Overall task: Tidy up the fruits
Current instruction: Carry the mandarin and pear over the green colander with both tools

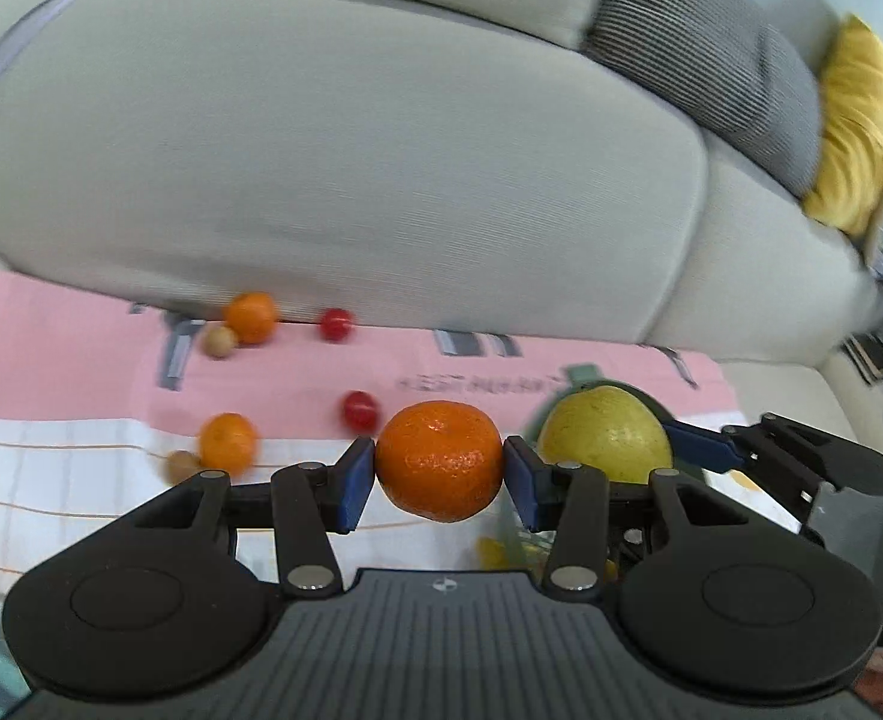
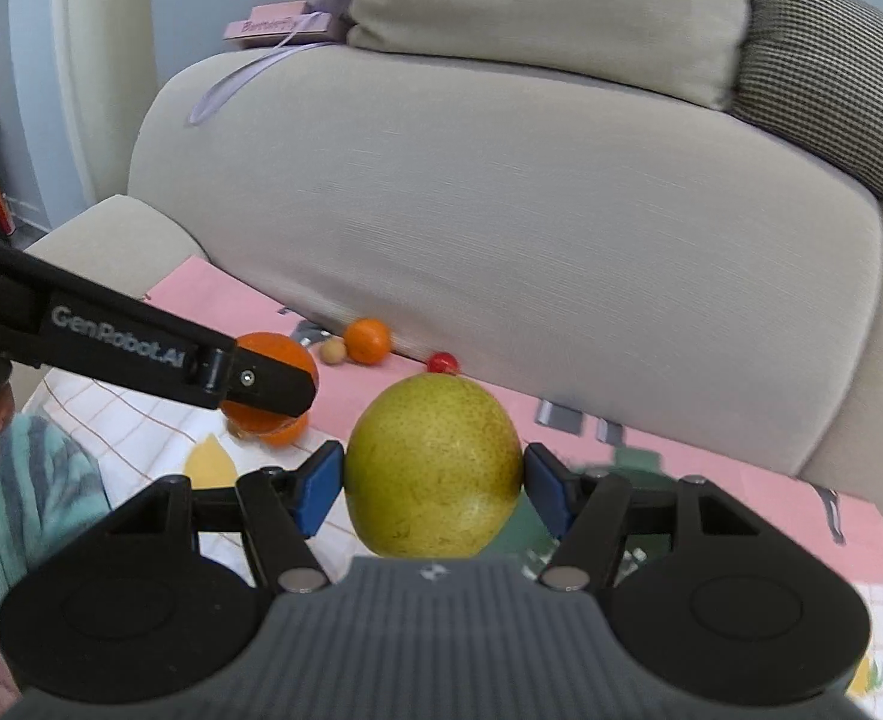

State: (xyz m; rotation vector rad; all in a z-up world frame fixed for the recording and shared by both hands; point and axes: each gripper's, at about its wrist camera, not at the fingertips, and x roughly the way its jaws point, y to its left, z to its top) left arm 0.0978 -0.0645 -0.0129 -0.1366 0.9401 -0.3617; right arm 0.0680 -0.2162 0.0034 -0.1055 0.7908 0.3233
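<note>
Beige sofa backrest (image 2: 501,228) filling the view, grey striped cushion (image 1: 705,48) up right, yellow cushion (image 1: 861,126) at the edge, pink box (image 2: 279,30) with lilac ribbon (image 2: 243,78) on top, pink cloth (image 1: 69,348) spread over the seat

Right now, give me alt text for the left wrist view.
The left gripper holds a mandarin between its blue fingers above a pink cloth on a beige sofa. Beside it, the right gripper holds a yellow-green pear.
</note>
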